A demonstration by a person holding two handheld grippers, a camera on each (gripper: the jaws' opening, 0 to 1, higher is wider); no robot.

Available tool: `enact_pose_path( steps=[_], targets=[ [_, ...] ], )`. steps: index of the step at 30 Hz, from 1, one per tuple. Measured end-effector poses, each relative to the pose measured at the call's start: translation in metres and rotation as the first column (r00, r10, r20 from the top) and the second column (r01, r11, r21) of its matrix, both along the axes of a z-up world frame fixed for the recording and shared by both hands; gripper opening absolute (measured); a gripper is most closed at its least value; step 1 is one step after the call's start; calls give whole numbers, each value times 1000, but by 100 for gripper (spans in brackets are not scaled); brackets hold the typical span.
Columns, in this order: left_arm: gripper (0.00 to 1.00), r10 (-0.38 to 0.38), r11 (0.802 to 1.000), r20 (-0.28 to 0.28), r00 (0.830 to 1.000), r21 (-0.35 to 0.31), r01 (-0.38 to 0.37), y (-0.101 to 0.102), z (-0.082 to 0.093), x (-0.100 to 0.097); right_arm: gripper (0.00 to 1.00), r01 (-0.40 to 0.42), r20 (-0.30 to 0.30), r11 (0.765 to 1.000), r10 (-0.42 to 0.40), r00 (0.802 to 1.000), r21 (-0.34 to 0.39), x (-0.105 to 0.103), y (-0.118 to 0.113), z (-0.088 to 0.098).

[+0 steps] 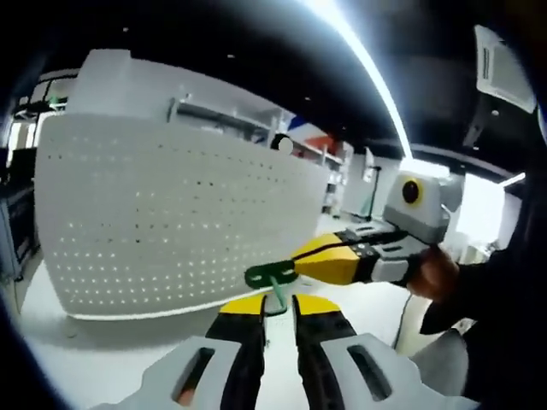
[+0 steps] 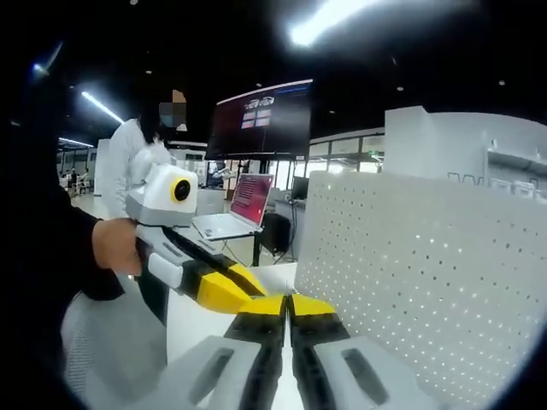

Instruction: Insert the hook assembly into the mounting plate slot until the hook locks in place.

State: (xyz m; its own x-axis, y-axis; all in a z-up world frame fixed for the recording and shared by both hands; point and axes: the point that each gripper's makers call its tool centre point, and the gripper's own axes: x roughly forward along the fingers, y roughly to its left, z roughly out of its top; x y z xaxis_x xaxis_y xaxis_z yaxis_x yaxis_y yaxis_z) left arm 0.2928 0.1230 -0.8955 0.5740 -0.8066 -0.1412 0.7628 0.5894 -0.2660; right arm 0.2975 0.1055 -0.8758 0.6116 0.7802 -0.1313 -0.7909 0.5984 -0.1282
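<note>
left gripper (image 1: pixel 278 303) jaws nearly together, clamped on green hook (image 1: pixel 272 278) – right gripper (image 1: pixel 301 256) tips pinch its other end. hook held in air near white pegboard (image 1: pixel 171 222), standing on counter (image 1: pixel 102 359); not touching it.

A green hook (image 1: pixel 272 277) hangs in mid-air just in front of the upright white perforated mounting plate (image 1: pixel 171 222).

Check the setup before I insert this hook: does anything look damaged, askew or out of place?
Nothing stands out. The pegboard stands upright and looks intact, and the green hook sits between both hand-held grippers, the right hand-held gripper and the left hand-held gripper.
</note>
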Motion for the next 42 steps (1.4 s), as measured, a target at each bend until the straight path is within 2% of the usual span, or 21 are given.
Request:
enact_pose_path(
  steps=[8, 11, 15, 17, 27, 36, 40, 42],
  targets=[
    [17, -3, 989, -108, 994, -145, -13, 2, 2, -1, 0, 3, 22, 1000, -4, 1000, 22, 0, -1, 7],
    [15, -21, 971, -162, 987, -237, -18, 3, 8, -1, 0, 2, 33, 1000, -3, 999, 27, -1, -1, 9],
    [12, -28, 964, -190, 981, -266, -24, 3, 7, 0, 0, -2, 52, 999, 0, 999, 36, -2, -1, 13],
    [12, -38, 951, -210, 977, -309, -30, 3, 10, -1, 0, -4, 62, 999, 2, 998, 34, -2, 0, 14],
    [8, -27, 949, -210, 977, -313, -41, 4, 13, 0, 0, -12, 100, 1000, 10, 995, 26, -3, 0, 14],
    [5, -28, 956, -162, 986, -293, -21, 5, 19, -1, 0, -11, 108, 1000, 10, 994, 13, -3, 0, 13],
    [4, -22, 965, -144, 989, -263, -17, 4, 20, -2, 0, -2, 101, 1000, 3, 995, -4, -3, 0, 10],
    [4, -5, 974, -122, 992, -226, -23, 4, 19, -1, 0, 2, 96, 1000, 0, 995, -15, -3, 0, 8]
  ],
)
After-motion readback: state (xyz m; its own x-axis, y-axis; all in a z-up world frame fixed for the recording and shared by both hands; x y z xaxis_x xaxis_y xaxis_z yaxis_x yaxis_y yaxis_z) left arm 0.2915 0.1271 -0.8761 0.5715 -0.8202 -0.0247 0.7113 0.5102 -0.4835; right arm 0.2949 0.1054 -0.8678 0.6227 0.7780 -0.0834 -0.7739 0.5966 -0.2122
